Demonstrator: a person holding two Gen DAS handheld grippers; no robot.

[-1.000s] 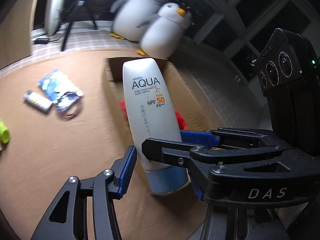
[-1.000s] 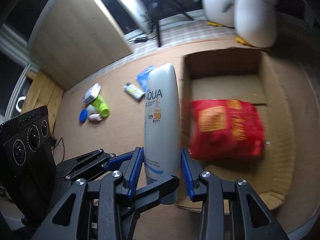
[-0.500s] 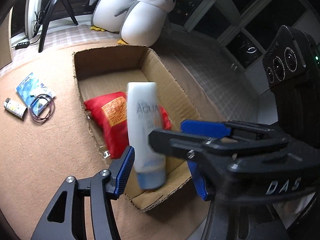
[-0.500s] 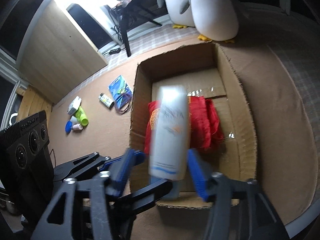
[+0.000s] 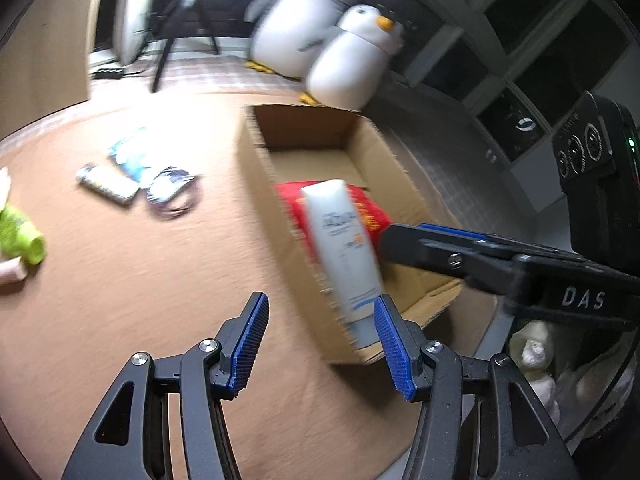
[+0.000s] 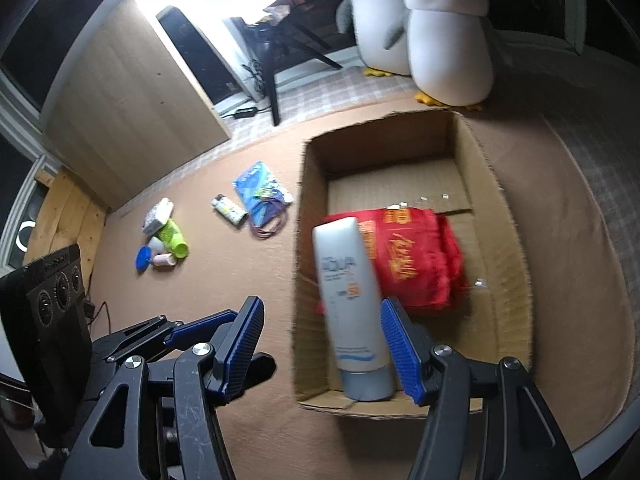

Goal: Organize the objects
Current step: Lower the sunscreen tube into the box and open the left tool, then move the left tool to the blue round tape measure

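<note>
Brown carpet [image 6: 224, 280] covers the floor, with two plush penguins [image 6: 440, 40] at the far edge and a cardboard box [image 6: 508, 240] open in the middle.

Inside the box a red packet [image 6: 416, 256] lies flat. The tube [image 6: 352, 300] of sunscreen stands cap-down in the near left corner of the box, tilted, its upper part in front of the packet. It is blurred, so whether it has settled I cannot tell.

The right gripper [image 6: 324, 348] hangs above the box's near left corner. Its jaws have just been opening and now stand wide; in its own view the tube shows between the pads, close to the right one, but no pad presses on it. The left gripper [image 5: 320, 344] is also spread, over the carpet at the box's near wall, holding nothing; the tube shows just past its right pad.

My reading: two things are in the box and the tube's drop is about finished. Left of the box lie a blue pouch [image 6: 260, 184], a cable [image 6: 268, 216], a small tube [image 6: 229, 208], a green bottle [image 6: 172, 236] and a few small items, all yet to be gathered.
</note>
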